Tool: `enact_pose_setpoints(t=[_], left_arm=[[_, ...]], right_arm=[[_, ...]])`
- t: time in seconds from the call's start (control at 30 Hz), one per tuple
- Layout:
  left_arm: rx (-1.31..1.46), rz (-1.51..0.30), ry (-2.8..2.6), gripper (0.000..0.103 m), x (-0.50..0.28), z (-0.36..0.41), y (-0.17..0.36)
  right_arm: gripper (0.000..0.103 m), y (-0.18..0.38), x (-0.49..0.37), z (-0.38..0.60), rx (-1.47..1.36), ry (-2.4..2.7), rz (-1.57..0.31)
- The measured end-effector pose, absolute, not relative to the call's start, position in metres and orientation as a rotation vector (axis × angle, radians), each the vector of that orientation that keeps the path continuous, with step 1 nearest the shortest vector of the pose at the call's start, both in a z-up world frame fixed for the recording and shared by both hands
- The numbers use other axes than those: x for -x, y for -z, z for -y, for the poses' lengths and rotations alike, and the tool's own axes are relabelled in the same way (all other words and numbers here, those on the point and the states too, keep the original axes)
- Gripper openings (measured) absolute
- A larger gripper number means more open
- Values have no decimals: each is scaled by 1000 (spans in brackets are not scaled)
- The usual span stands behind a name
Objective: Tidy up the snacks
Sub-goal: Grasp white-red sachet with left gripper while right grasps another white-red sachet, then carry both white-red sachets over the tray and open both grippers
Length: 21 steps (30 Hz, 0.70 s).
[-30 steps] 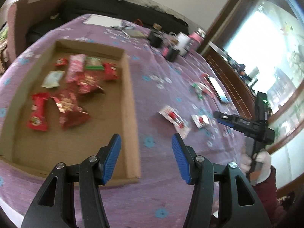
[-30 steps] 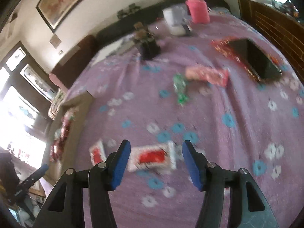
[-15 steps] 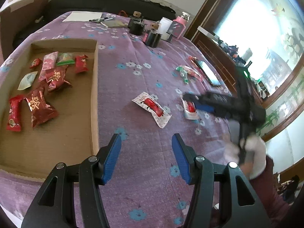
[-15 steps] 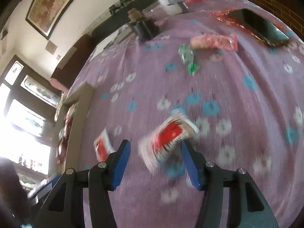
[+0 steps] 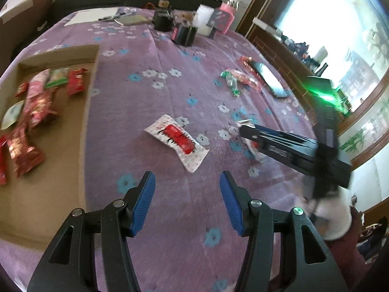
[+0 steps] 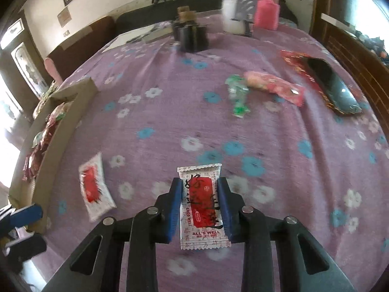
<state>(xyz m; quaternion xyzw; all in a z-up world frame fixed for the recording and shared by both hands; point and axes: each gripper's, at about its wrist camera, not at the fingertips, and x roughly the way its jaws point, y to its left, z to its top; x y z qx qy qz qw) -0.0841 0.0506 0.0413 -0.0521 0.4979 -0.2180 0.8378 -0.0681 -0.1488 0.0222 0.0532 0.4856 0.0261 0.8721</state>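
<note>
Purple cloth: right claw (image 6: 199, 203) now closing around white packet (image 6: 203, 209)

My left camera sits just behind my left gripper (image 5: 187, 204) and looks steeply down and forward across the purple flowered cloth (image 5: 170, 77), with the cardboard tray (image 5: 82, 131) on its left and the window on its right. My right camera rides behind my right gripper (image 6: 199, 206), tilted down the same way but nearer the cloth, facing the far wall and sofa. Both views share the middle of the cloth: the white-and-red packet (image 5: 177, 141) lying flat, the green candy (image 5: 231, 84), the phone (image 5: 268, 79) and the pink bottle (image 5: 227, 17). My left camera catches my right gripper at its right side; my right camera sees the tray at its left edge.
</note>
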Motion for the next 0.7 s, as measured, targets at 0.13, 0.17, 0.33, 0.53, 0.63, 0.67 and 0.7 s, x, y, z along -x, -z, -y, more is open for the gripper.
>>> enact_pose_setpoints(t=[0.13, 0.17, 0.33, 0.53, 0.63, 0.67, 0.7], left_arm=[[68, -1073, 440, 54, 64, -28, -32], [57, -1072, 430, 54, 59, -25, -30], [-6, -1081, 352, 53, 38, -13, -15], [-70, -1017, 341, 25, 42, -9, -14], [-16, -1022, 352, 25, 43, -19, -16], [6, -1025, 357, 25, 43, -23, -17], [40, -1029, 367, 25, 45, -30, -19]], right_arm=[[31, -23, 76, 171, -157, -60, -1001], [31, -22, 77, 174, -163, -65, -999], [31, -22, 83, 181, -181, -83, -985], [31, -21, 85, 182, -190, -96, -974], [30, -22, 89, 184, -208, -100, -964], [30, -23, 90, 185, -216, -101, -961], [30, -23, 92, 186, -227, -106, -958]])
